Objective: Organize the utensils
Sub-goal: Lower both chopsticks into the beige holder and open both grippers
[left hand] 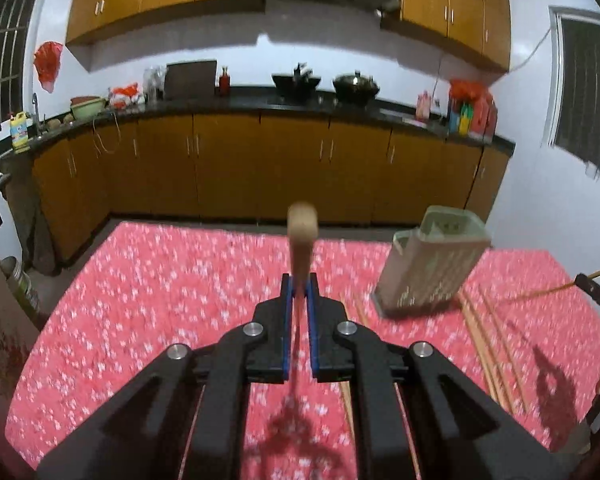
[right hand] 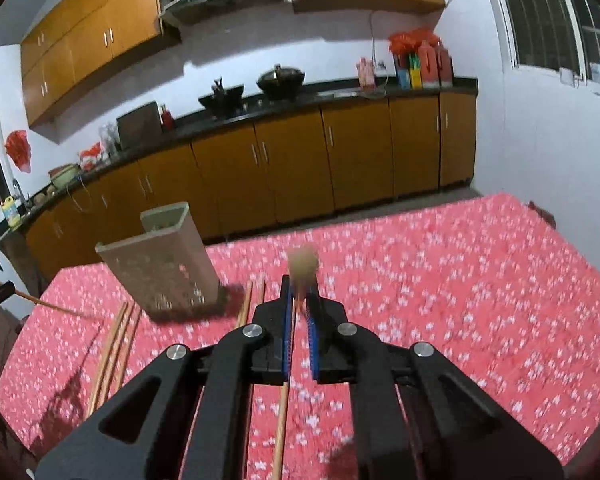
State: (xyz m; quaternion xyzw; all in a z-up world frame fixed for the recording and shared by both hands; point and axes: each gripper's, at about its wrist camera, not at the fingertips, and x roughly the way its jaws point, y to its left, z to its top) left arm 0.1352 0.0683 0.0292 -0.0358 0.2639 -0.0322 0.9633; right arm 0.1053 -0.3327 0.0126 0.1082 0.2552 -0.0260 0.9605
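The left gripper (left hand: 299,286) is clamping one wooden chopstick (left hand: 302,236), and the right gripper (right hand: 299,286) is clamping another chopstick (right hand: 303,266). The beige utensil holder (left hand: 432,264) is standing on the red flowered tablecloth (left hand: 160,280), with loose chopsticks (left hand: 488,344) lying beside it. Only the right view is showing the right table edge.

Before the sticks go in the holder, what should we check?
1. Left gripper jaws clamp a chopstick: ok.
2. Right gripper jaws clamp a chopstick: ok.
3. Beige holder stands upright on the red tablecloth: ok.
4. Holder's top is open: ok.
5. Room left inside the holder: cannot tell.
6. All chopsticks collected: not ok, loose chopsticks lie beside the holder.
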